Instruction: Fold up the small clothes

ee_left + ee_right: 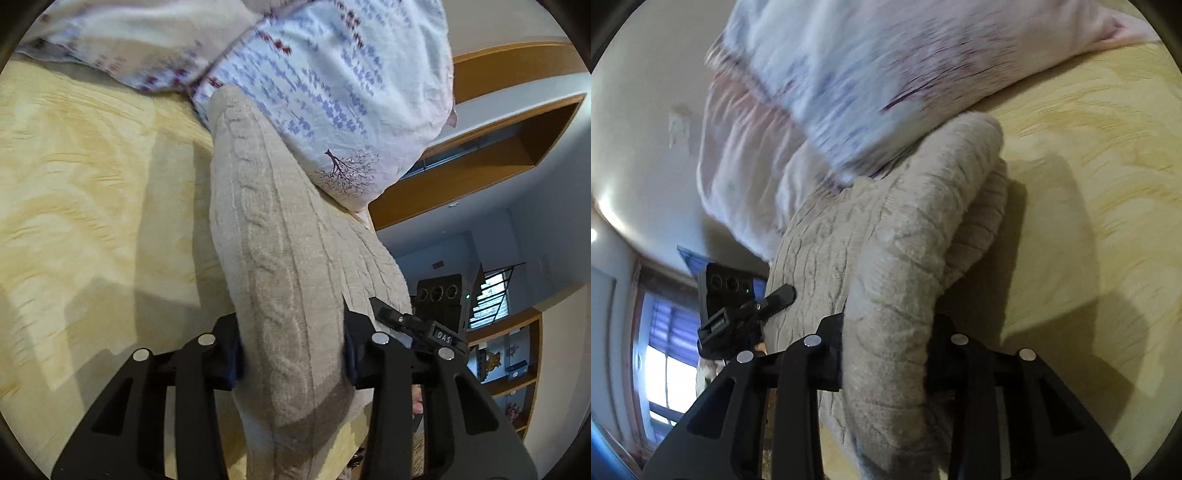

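Note:
A beige cable-knit sweater (pixel 280 240) is lifted off the yellow bedspread (pixel 92 177). My left gripper (pixel 293 354) is shut on one bunched edge of it. My right gripper (pixel 886 354) is shut on another bunched part of the same sweater (pixel 897 236), which folds over itself with a ribbed cuff hanging at the right. Each gripper shows in the other's view as a black tool beside the knit: the right gripper (pixel 417 321) and the left gripper (pixel 746 310). The fingertips are buried in the fabric.
White pillows (pixel 332 74) with blue and red print lie behind the sweater and touch it; they also show in the right wrist view (pixel 849 74). Wooden shelves (pixel 498 147) and a window (pixel 665 354) stand beyond the bed (pixel 1100 184).

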{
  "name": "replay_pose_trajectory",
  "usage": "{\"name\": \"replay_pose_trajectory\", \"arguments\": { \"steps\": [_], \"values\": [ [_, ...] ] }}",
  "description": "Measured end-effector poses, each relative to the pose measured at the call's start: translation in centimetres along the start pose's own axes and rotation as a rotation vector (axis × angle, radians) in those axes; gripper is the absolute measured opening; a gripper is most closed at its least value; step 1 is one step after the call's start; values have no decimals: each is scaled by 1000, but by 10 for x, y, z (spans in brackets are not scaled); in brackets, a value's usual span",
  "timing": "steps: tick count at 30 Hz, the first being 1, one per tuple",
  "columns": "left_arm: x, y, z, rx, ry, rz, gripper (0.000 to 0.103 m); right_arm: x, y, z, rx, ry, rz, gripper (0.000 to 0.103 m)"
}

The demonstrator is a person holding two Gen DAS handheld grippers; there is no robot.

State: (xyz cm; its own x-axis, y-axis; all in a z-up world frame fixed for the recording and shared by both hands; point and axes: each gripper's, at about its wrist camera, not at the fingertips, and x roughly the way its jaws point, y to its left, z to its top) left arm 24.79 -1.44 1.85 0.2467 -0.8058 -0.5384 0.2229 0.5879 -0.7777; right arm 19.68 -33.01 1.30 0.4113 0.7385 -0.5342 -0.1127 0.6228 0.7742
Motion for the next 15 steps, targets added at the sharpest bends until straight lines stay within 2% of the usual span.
{"name": "replay_pose_trajectory", "arguments": {
  "steps": [6, 9, 12, 15],
  "values": [
    [-59, 14, -1, 23, -78, 71, 40, 38, 51, -3, -141, 25, -25, 31],
    [-83, 22, 5, 22, -124, 75, 40, 50, 79, -1, -236, -48, -33, 30],
    [-97, 45, 12, -19, -167, 96, 42, 64, 88, -2, -287, -93, -49, 31],
    [-89, 74, 13, -88, -155, 171, 44, 102, 81, 2, -302, -37, -155, 32]
  ]
}}
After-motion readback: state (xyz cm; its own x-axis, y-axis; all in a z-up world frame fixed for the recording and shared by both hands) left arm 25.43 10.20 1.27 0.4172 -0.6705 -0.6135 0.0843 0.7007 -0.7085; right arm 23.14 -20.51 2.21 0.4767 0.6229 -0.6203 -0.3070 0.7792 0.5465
